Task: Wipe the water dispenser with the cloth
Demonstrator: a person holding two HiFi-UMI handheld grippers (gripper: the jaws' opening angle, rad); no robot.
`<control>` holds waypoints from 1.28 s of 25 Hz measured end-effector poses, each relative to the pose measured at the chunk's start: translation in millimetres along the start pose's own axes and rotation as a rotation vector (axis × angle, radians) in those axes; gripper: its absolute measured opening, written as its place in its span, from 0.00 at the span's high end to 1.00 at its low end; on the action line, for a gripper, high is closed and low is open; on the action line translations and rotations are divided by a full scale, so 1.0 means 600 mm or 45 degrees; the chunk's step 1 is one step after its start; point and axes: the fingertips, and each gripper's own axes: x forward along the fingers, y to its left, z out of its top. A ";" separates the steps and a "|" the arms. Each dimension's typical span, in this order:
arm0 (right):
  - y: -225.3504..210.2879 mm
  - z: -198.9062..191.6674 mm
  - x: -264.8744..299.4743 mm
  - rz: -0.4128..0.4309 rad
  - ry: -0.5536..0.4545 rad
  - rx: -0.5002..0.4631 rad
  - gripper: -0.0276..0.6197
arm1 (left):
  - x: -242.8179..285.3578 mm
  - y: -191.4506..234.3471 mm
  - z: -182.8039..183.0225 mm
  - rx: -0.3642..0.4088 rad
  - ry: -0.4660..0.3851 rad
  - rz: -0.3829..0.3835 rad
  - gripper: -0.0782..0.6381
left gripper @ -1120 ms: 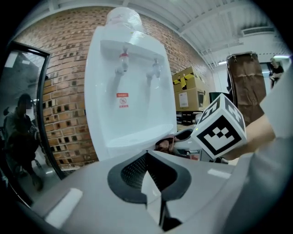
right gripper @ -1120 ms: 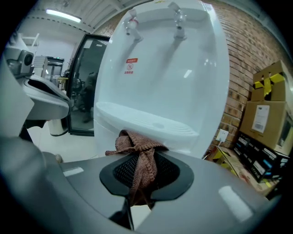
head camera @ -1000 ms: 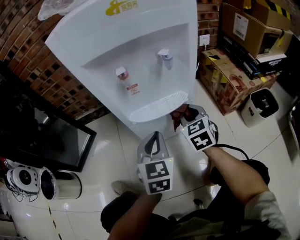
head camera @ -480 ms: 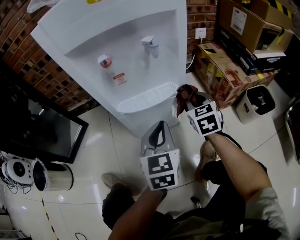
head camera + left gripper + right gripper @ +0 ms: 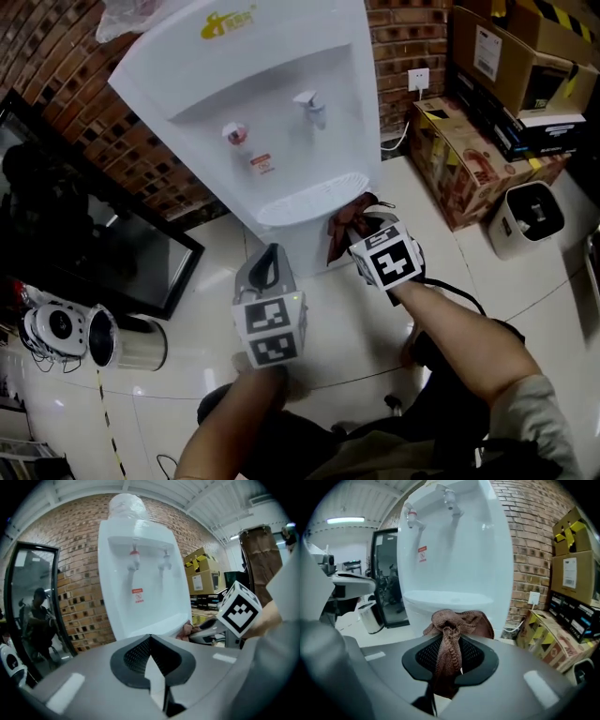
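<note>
Brick wall and glossy white floor tiles all round, for context. The brown knitted cloth (image 5: 452,623) is clamped tight in the right gripper (image 5: 449,651), bunched up above the pads. It hangs right at the right-hand end of the drip ledge (image 5: 314,199) on the tall white plastic water dispenser (image 5: 272,103), which stands on the floor against the wall. Can't tell if the fabric actually touches the plastic; it's close enough that it might.

What's changed over the last second? Honestly not much on the cloth side. Same grip the whole time, and the cloth has just bobbed around that same end of the ledge, a bit higher half a second ago and a bit lower now. The left gripper (image 5: 270,261), jaws closed on nothing, has drifted left and now sits further from the right one, out in front of the dispenser's base.

My read: no proper stroke has happened yet. The recessed front with the red tap (image 5: 236,134) and the other tap (image 5: 309,105) still looks untouched, so the wiping is only getting started. Cardboard boxes (image 5: 469,159) sit well off to the right.
</note>
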 end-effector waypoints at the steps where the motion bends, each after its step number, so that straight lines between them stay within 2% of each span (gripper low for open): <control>1: 0.029 0.005 0.005 0.041 -0.003 -0.009 0.82 | 0.000 0.025 -0.002 -0.008 0.004 0.032 0.89; 5: 0.151 0.024 0.027 0.217 -0.053 -0.143 0.82 | 0.012 0.102 -0.044 -0.128 0.009 0.115 0.89; 9: 0.227 0.006 0.068 0.320 -0.051 -0.253 0.82 | 0.029 0.122 -0.095 -0.261 0.046 0.061 0.89; 13: 0.264 -0.028 0.125 0.353 -0.006 -0.306 0.82 | 0.022 0.127 -0.077 -0.176 0.000 0.033 0.89; 20: 0.334 -0.036 0.186 0.419 0.013 -0.337 0.82 | 0.016 0.157 -0.097 -0.199 0.032 0.053 0.89; 25: 0.318 -0.043 0.217 0.369 0.043 -0.321 0.82 | 0.019 0.178 -0.109 -0.221 0.058 0.070 0.89; 28: 0.280 -0.039 0.219 0.306 0.042 -0.257 0.82 | 0.029 0.166 -0.109 -0.247 0.065 0.033 0.89; 32: 0.226 -0.041 0.192 0.226 0.023 -0.214 0.82 | 0.044 0.122 -0.080 -0.201 0.030 -0.041 0.89</control>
